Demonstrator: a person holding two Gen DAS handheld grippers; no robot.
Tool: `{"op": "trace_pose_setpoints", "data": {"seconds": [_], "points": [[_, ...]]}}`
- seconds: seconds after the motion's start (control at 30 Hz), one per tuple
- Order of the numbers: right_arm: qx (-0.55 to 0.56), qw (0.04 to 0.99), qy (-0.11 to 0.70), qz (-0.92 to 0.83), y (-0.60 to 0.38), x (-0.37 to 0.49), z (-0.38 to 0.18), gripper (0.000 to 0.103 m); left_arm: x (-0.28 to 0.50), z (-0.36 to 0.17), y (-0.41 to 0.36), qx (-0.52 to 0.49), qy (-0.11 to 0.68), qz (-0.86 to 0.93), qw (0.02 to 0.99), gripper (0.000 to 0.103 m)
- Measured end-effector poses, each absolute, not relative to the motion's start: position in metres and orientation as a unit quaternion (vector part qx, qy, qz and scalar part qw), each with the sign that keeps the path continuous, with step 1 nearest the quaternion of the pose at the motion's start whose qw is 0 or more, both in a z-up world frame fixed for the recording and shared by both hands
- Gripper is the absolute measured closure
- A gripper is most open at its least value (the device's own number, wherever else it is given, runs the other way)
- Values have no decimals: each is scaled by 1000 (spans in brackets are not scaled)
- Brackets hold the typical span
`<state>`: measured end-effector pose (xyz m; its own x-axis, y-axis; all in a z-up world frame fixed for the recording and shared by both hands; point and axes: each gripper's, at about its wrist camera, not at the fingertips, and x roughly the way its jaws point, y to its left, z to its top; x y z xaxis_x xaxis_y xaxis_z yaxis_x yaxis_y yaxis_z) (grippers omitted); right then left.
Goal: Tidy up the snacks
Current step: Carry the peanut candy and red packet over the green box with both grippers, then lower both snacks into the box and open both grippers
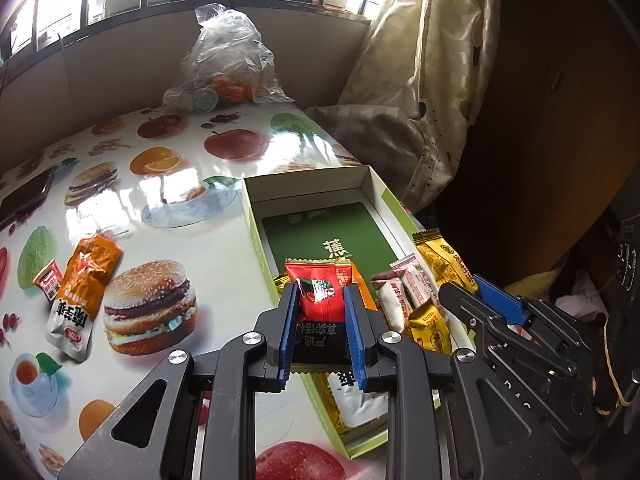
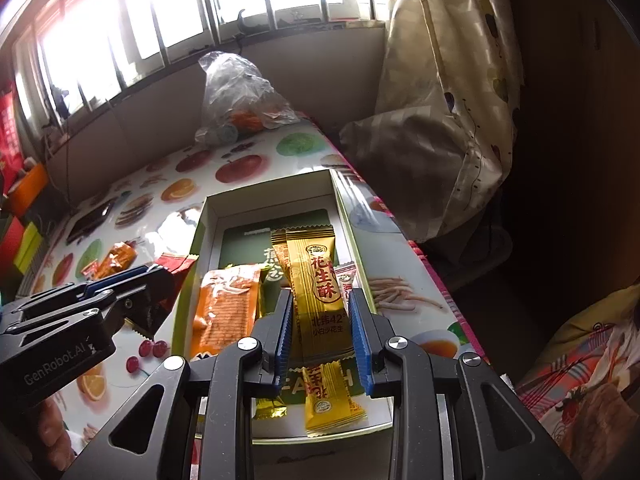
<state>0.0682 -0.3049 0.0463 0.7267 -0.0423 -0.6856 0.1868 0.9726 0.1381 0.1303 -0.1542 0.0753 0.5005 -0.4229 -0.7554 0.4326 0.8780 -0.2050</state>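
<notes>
Barred windows lit a bench (image 1: 224, 216) covered in a glossy fruit-and-burger print, where we held our left claw (image 1: 320, 312) pinched on a red snack packet (image 1: 320, 292) and our right claw (image 2: 322, 320) pinched on a gold peanut-crisp bar (image 2: 318, 292), both over the open green-rimmed box (image 1: 254, 216) by the bench's right edge. To place them well, we judged we should lower each flat into free space before releasing, so nothing slid onto the rim. That box already held an orange packet (image 2: 226, 304), pale bars (image 1: 404, 292) and more gold bars (image 1: 444, 260), while two orange packets (image 1: 86, 280) lay out towards the bench's left edge.
</notes>
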Motion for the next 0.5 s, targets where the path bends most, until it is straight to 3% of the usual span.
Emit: {"op": "trace_pose_setpoints", "data": {"seconds": [0.5], "points": [[87,919,379,-66,-320,90,29,77,144,58,-179,20,451,-243,859,79]]}}
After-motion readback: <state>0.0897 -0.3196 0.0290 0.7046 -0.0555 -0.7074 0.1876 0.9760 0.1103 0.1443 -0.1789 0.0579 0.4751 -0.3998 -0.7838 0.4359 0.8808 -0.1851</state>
